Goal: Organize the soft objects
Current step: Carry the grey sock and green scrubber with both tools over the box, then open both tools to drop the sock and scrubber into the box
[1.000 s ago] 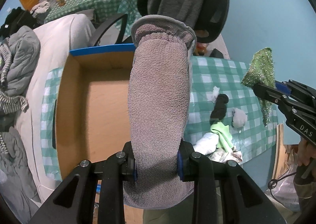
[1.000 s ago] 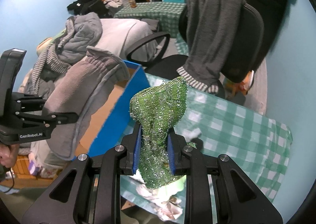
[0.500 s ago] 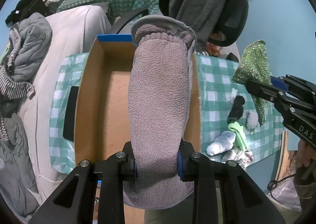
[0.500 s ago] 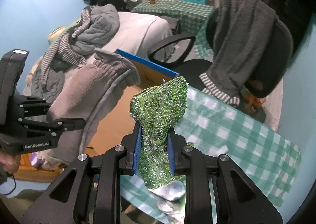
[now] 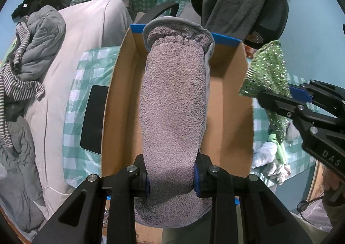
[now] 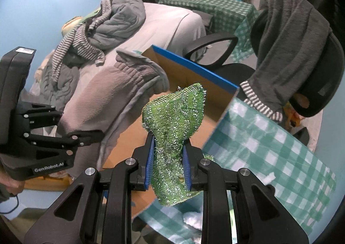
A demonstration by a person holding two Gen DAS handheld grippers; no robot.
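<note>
The left gripper (image 5: 172,178) is clamping a grey fleece cloth (image 5: 174,101) between its blue-padded jaws, which are held about a cloth's thickness apart, and the cloth is standing up above the open cardboard box (image 5: 228,114). The right gripper (image 6: 168,165) is pinching a sparkly green cloth (image 6: 174,119), its jaws drawn in tight on the narrow gathered waist of the fabric while the upper part is fanning out above the fingers.

The left wrist view is looking straight down into the box, showing its brown floor, its blue-taped far rim, and a flat black object (image 5: 93,119) lying on the green checked tablecloth (image 5: 86,65) just beside the box's left wall. That view is also catching a small heap of white and light green soft items (image 5: 272,155) on the cloth to the right of the box, under the right gripper.

The right wrist view is showing the box only from the side, with the grey fleece cloth beside it, plus a bed (image 6: 163,26) piled with clothing and an office chair (image 6: 319,76) draped with a dark grey garment (image 6: 286,50).
</note>
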